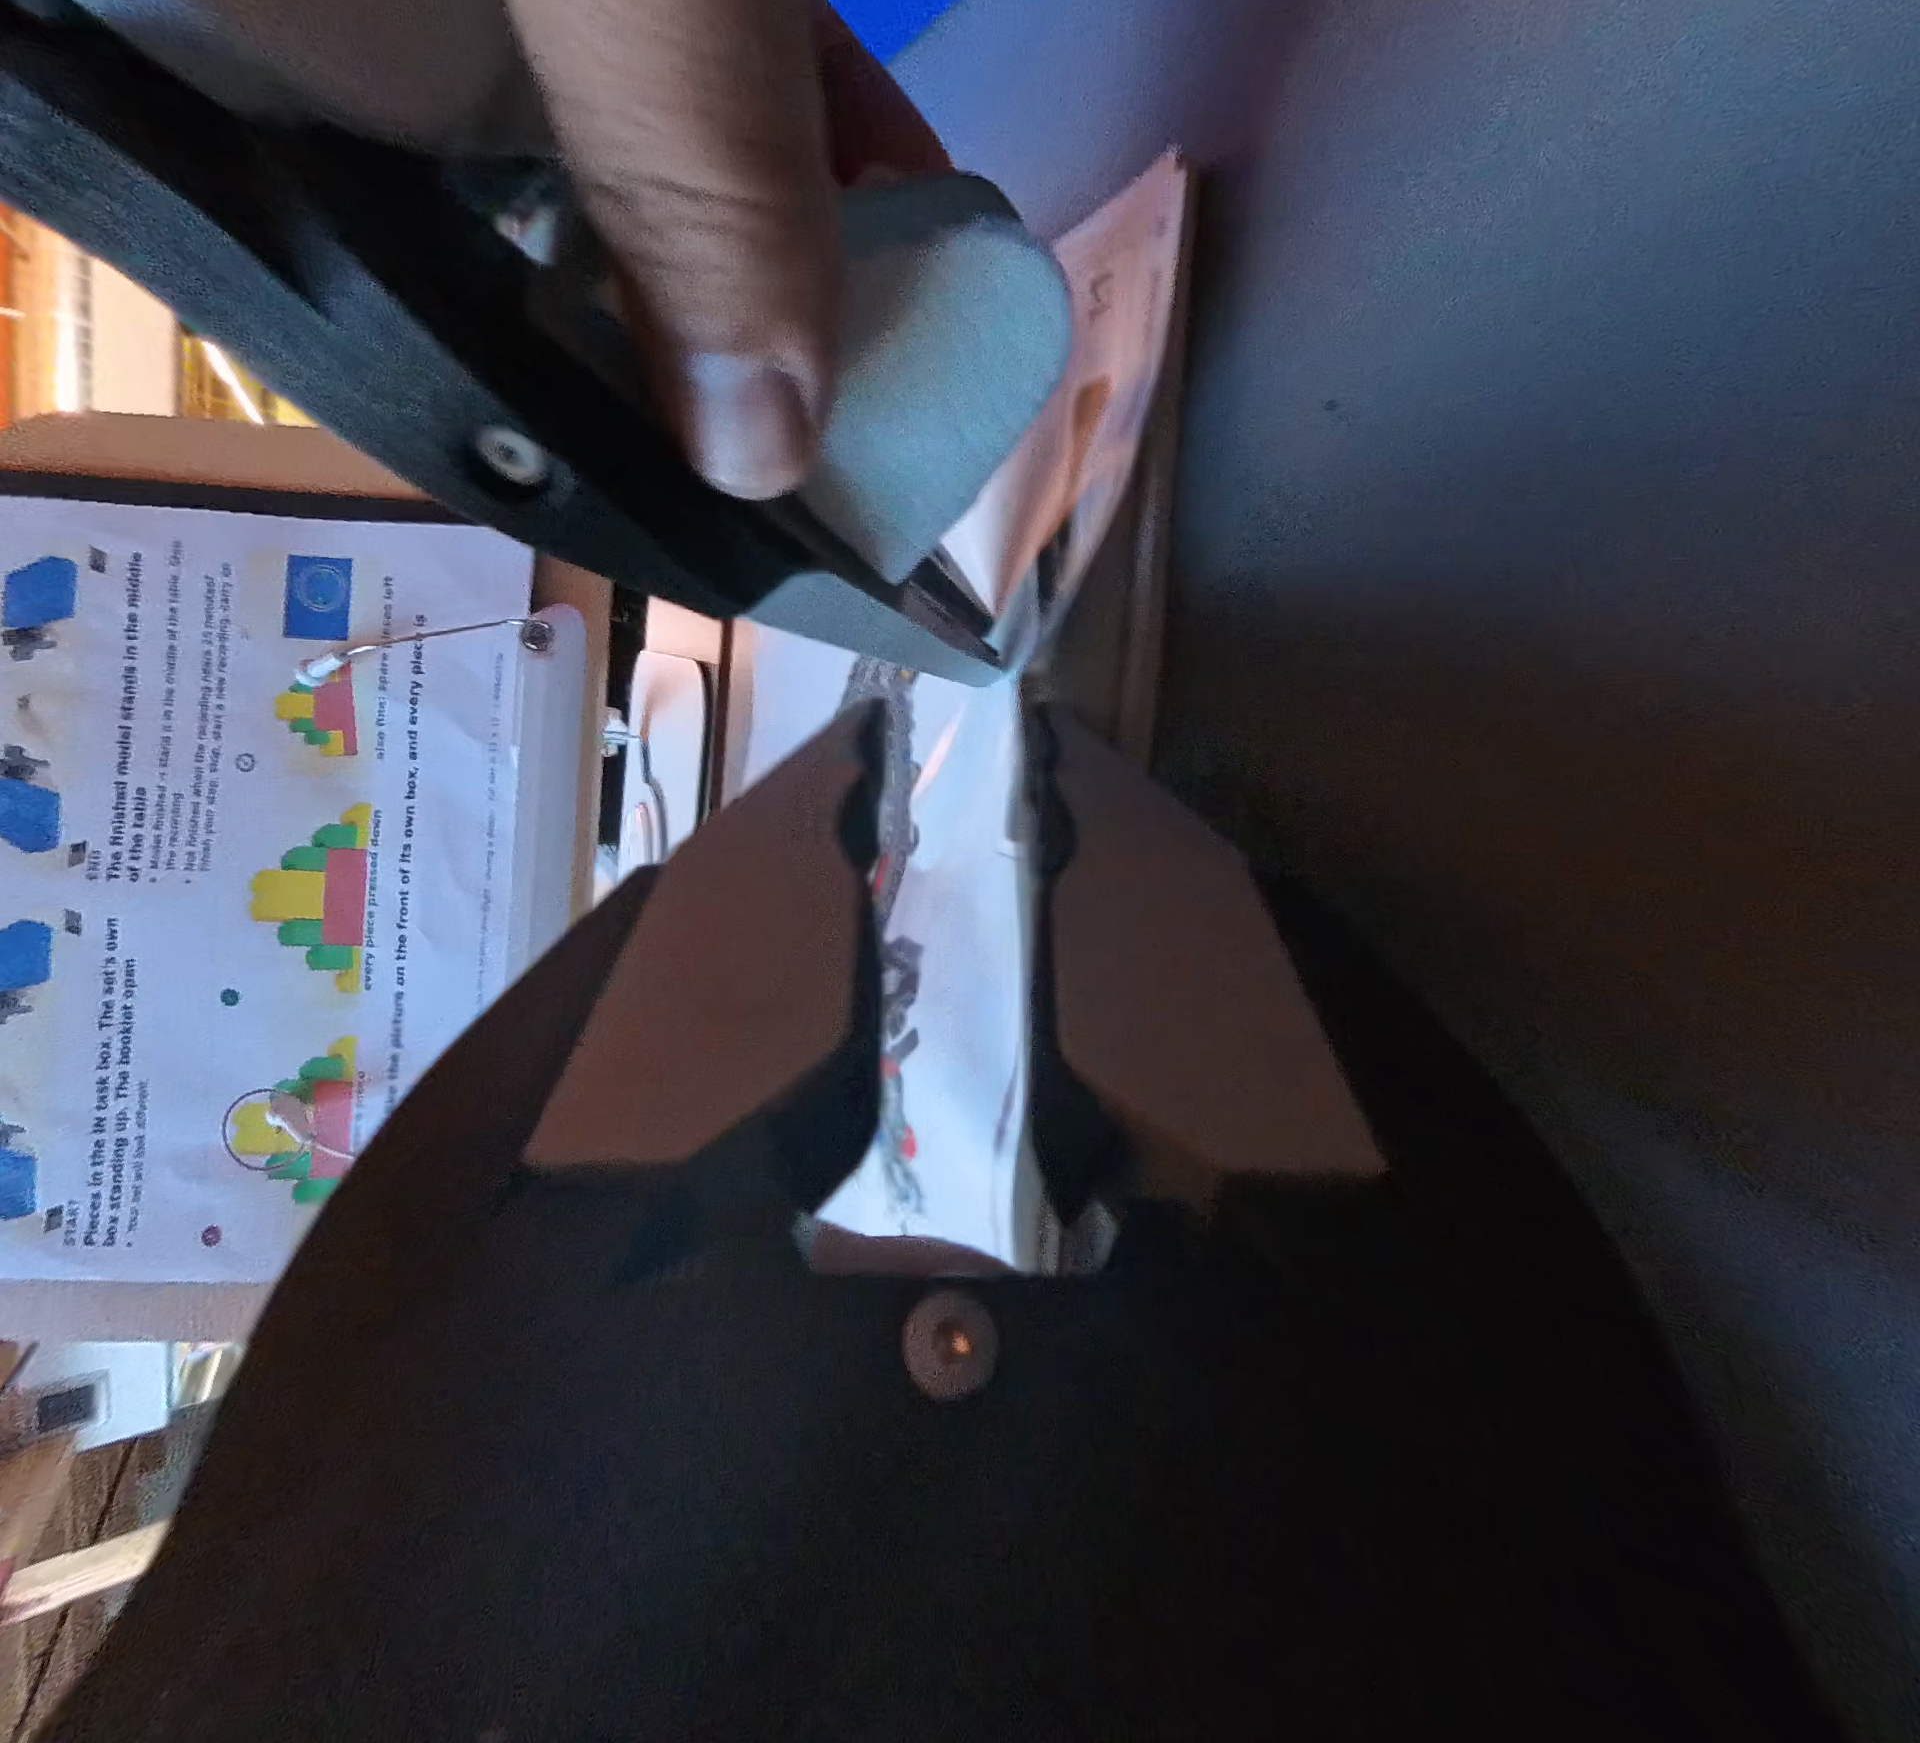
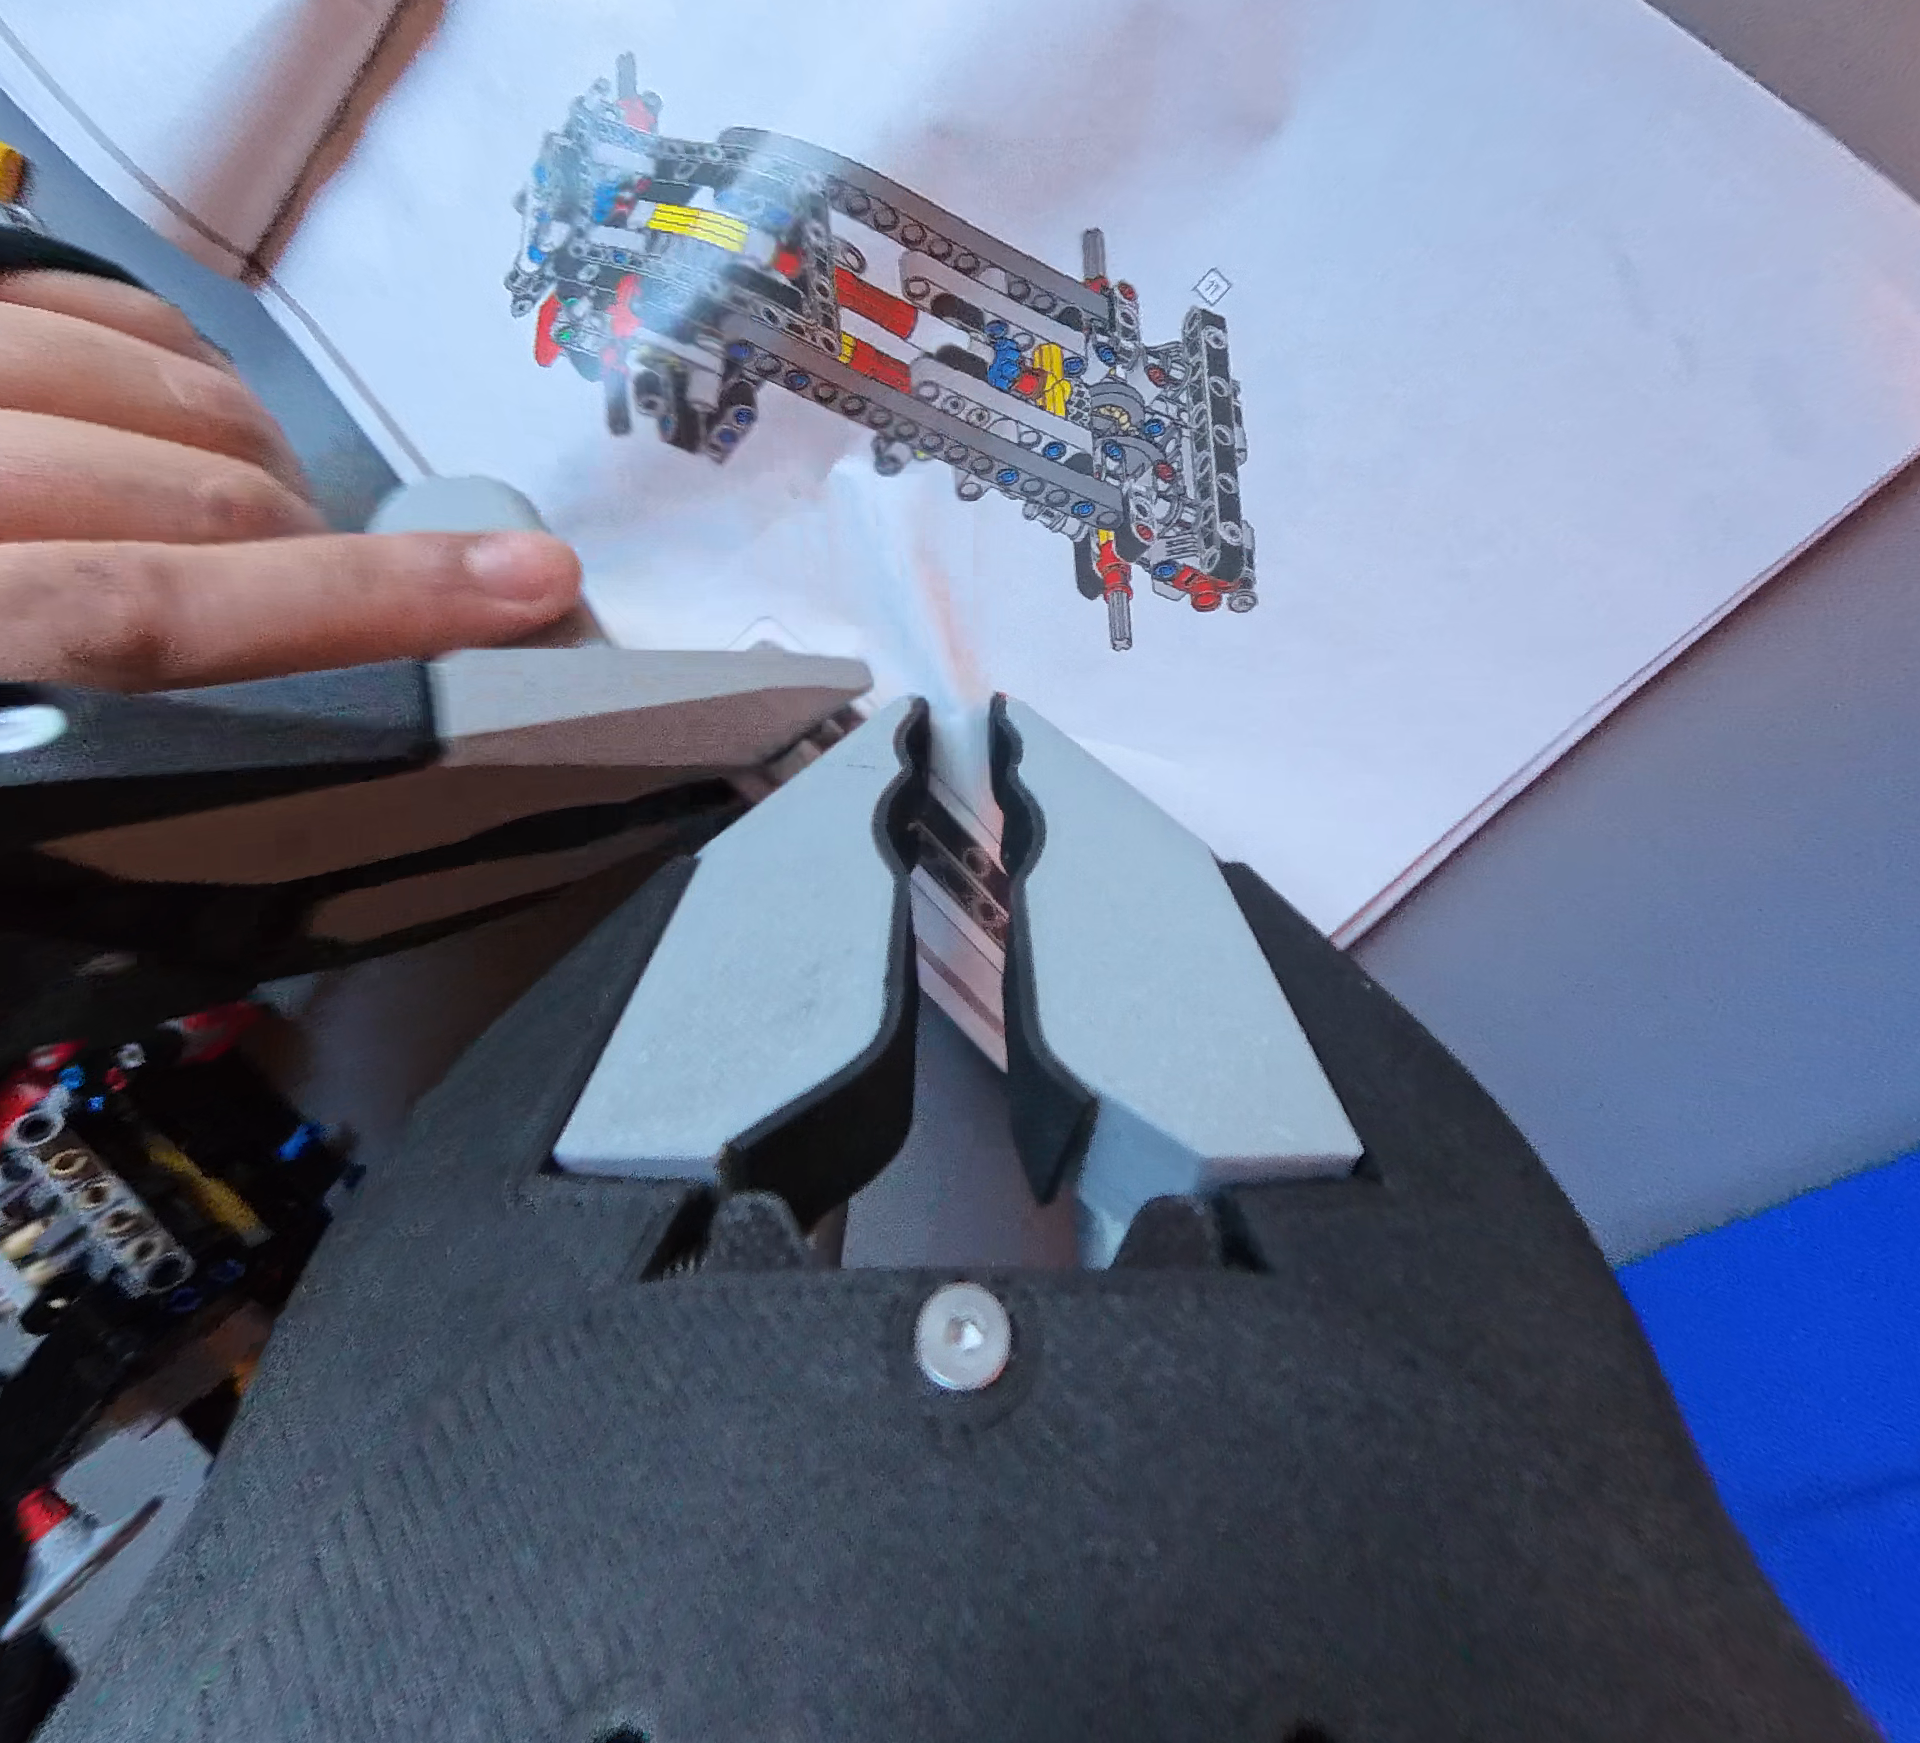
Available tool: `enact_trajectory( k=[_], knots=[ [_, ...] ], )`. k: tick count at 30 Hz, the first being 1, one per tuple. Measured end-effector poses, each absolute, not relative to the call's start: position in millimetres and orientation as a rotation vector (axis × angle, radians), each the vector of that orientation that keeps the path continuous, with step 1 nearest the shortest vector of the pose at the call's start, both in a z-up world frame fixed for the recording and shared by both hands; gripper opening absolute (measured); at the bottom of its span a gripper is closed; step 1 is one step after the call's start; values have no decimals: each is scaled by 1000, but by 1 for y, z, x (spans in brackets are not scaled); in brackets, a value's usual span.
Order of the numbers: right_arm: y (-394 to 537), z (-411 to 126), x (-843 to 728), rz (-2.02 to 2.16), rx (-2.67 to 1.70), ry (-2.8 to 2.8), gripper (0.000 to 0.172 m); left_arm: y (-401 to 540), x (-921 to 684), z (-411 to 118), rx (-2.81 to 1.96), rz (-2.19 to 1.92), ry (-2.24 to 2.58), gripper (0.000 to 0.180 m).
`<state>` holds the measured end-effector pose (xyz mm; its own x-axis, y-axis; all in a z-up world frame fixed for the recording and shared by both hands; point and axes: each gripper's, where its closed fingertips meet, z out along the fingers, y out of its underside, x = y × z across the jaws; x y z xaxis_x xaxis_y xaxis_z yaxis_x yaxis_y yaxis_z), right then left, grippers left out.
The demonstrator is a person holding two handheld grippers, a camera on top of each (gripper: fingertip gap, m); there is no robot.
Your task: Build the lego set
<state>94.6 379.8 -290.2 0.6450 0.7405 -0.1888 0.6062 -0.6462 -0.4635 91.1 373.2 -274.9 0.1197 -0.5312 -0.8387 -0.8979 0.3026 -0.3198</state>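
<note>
One open instruction booklet (image 2: 1351, 135) lies on the grey table (image 2: 1714, 1018), showing one printed model drawing. One loose instruction sheet (image 1: 260, 862) lies beyond it. Two grippers meet at the booklet's near edge. The right gripper (image 2: 956, 737) is clenched on a raised page, its pads pressing the paper. The left gripper (image 1: 961, 717) straddles the page with space either side, not gripping. One pile of building pieces (image 2: 104, 1194) is cut off and blurred

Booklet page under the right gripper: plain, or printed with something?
White booklet page with a grey, red, yellow and blue drawing of a brick model; clearest in the right wrist view.
</note>
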Motion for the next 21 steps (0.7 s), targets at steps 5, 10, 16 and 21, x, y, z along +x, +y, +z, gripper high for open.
enact_trajectory(
  k=[5, 10, 16, 21],
  knots=[
    [378, -257, 102, 569, -2415, -997, 11, 379, 84, -276, -1413, 374, 1461, 0],
    [364, -145, 124, 565, -2004, -759, 34, 386, 58, -210, -1523, 54, 1089, 0],
    [305, -123, 141, 628, -1871, -690, 35, 378, -56, -146, -1601, -24, 697, 0],
    [280, -155, 148, 660, -1939, -665, 38, 350, -163, -172, -1736, 119, 546, 0]
  ],
)
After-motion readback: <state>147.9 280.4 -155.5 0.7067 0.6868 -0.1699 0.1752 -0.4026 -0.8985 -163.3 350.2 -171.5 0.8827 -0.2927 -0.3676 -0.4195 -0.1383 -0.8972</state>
